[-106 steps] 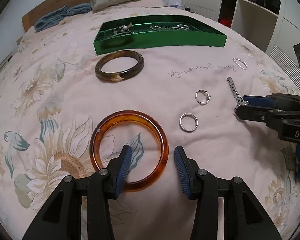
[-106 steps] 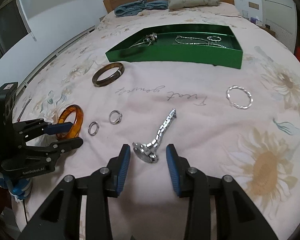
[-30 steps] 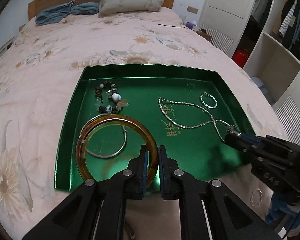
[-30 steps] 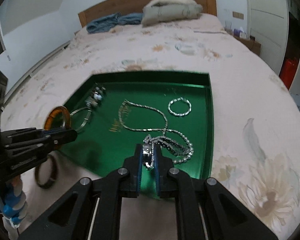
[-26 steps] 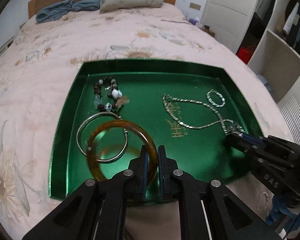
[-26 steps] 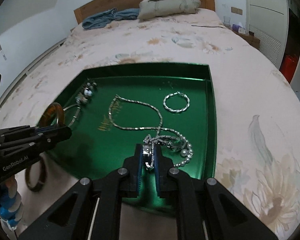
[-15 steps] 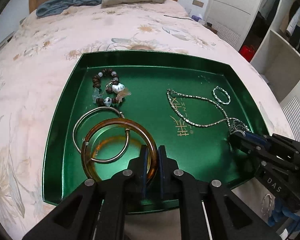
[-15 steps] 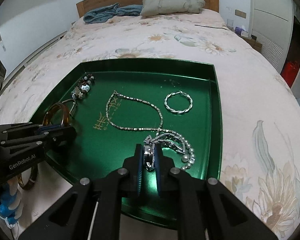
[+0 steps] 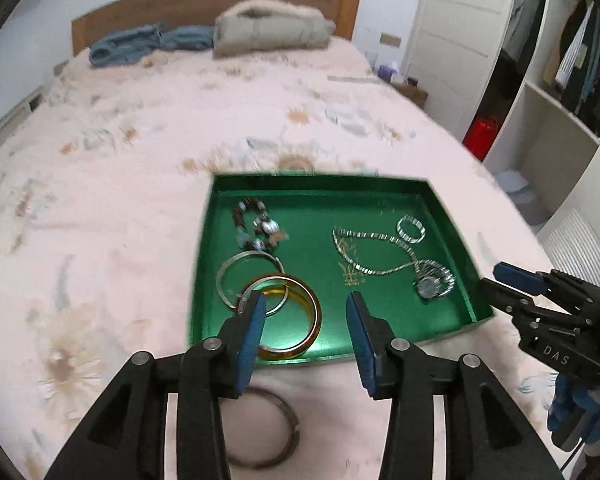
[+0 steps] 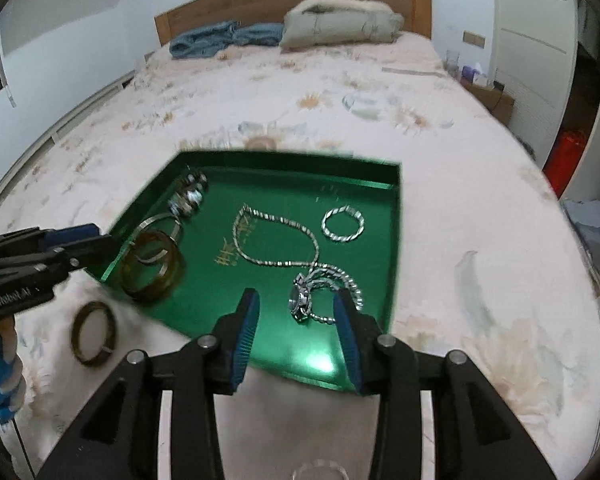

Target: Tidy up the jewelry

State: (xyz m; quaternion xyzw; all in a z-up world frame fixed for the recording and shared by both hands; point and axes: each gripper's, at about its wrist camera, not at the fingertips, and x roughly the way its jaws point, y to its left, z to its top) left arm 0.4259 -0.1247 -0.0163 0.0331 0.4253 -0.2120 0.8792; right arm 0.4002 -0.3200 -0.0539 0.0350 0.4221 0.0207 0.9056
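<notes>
A green tray (image 9: 204, 248) lies on the bed. In it lie an amber bangle (image 9: 300, 350), a thin silver bangle (image 9: 228, 268), a bead bracelet (image 9: 256, 226), a silver necklace (image 9: 364, 238), a twisted silver ring (image 9: 411, 229) and a silver watch (image 9: 432, 282). My left gripper (image 9: 306, 324) is open and empty above the amber bangle. My right gripper (image 10: 294, 328) is open and empty just over the watch (image 10: 302, 298). The amber bangle (image 10: 152, 268) also shows in the right wrist view.
A dark bangle (image 9: 268, 440) lies on the floral bedspread in front of the tray; it also shows in the right wrist view (image 10: 94, 334). A glass ring (image 10: 320, 472) lies near the bottom edge. Pillow and blue clothes lie at the headboard. Wardrobe shelves stand to the right.
Both grippers opened and pulled back. The amber bangle left my left gripper and the watch left my right gripper; both now lie in the tray.
</notes>
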